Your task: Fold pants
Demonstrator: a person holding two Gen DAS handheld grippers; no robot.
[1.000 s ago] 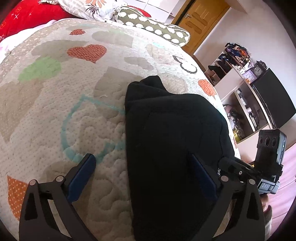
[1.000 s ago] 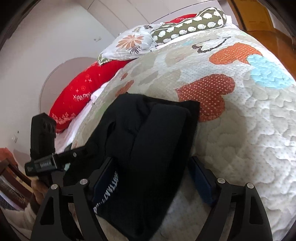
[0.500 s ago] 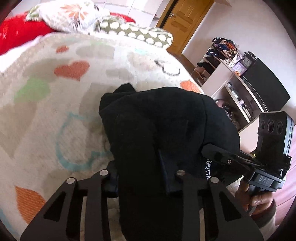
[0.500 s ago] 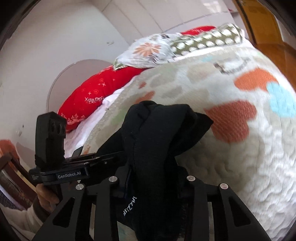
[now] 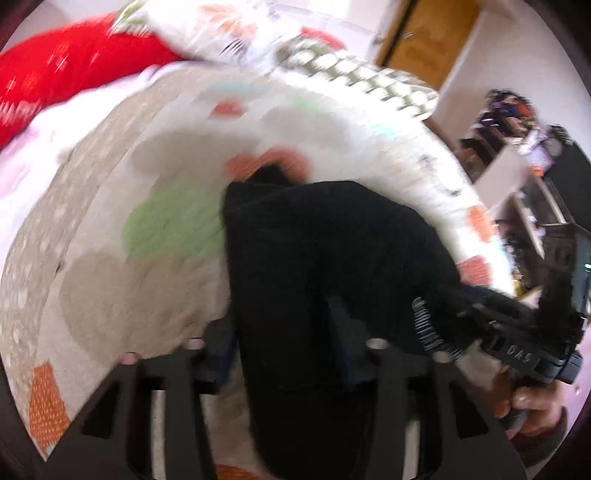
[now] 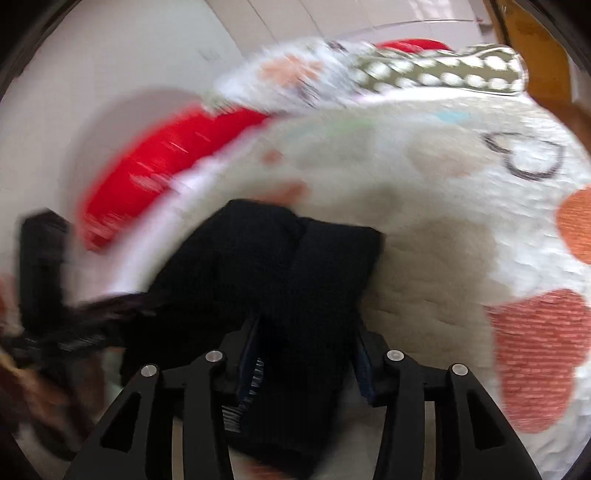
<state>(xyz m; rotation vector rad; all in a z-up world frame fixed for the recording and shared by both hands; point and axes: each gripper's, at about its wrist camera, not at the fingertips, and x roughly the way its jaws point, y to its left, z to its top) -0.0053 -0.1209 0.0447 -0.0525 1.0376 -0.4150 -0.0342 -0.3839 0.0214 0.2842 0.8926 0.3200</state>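
Note:
The black pants (image 5: 325, 251) lie bunched and doubled over on the heart-patterned quilt (image 5: 110, 295). My left gripper (image 5: 282, 354) has a thick fold of the pants between its pads, and its jaws are opening. My right gripper (image 6: 306, 362) holds another fold of the pants (image 6: 295, 266), white lettering showing by its left pad; its jaws are opening too. The fabric fills both gaps and touches the pads. Each gripper shows in the other's view: the right gripper (image 5: 517, 343) at the pants' right side, the left gripper (image 6: 55, 332) at their left. Both views are motion-blurred.
A red pillow (image 5: 55, 81), a floral pillow (image 5: 229, 33) and a spotted bolster (image 5: 369, 85) line the head of the bed. A wooden door (image 5: 436, 37) and cluttered shelves (image 5: 517, 166) stand past the bed's right edge. A hand (image 5: 532, 406) grips the right gripper's handle.
Both grippers went from wide open around the flat pants to closed on folds of them. They have since carried the fabric up the bed towards the pillows.

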